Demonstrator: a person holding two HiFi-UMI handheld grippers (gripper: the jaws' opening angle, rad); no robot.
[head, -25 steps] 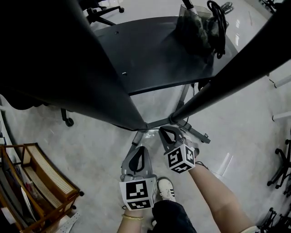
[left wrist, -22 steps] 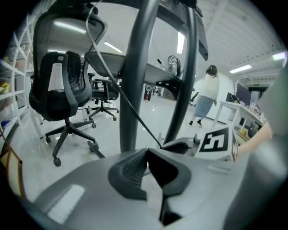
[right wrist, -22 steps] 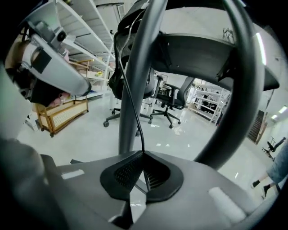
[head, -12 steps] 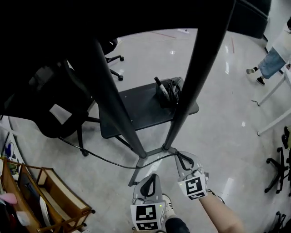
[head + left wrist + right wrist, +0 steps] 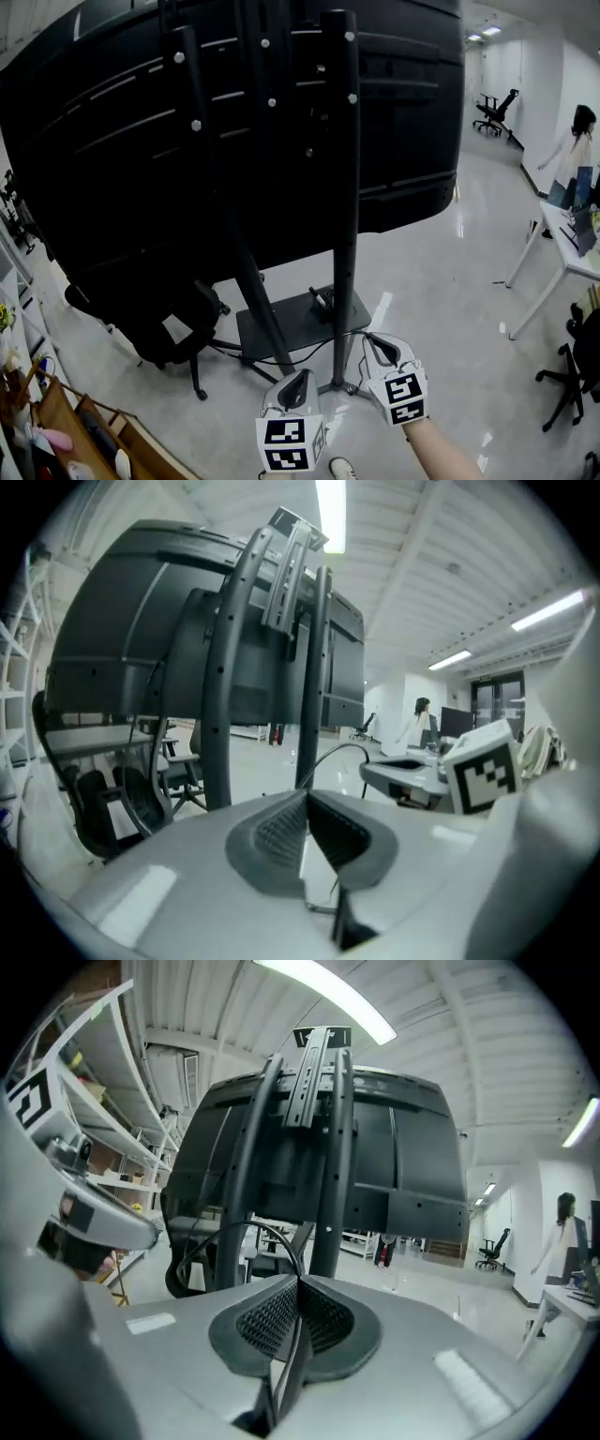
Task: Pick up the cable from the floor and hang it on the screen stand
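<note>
The big black screen (image 5: pixel 112 169) stands back side toward me on its stand, with two upright posts (image 5: pixel 349 187) and a low shelf (image 5: pixel 291 323). My right gripper (image 5: pixel 372 337) (image 5: pixel 298 1281) is shut on a thin black cable (image 5: pixel 272 1233), which arcs up from the pads and off to the left toward the stand's foot. My left gripper (image 5: pixel 298 375) (image 5: pixel 306 797) hangs just left of it and lower, shut with nothing between its pads. In the left gripper view the cable (image 5: pixel 330 754) curves over to the right gripper (image 5: pixel 427 771).
A black office chair (image 5: pixel 164 328) stands left of the stand's base. A wooden rack (image 5: pixel 66 431) fills the bottom left corner. At the right are a white table (image 5: pixel 562 253), another chair (image 5: pixel 572 375) and a person (image 5: pixel 574 150) farther back.
The view has swung up from the stand's foot and floor to the whole back of the screen. Both grippers stay low in front, the right one still shut on the cable.
</note>
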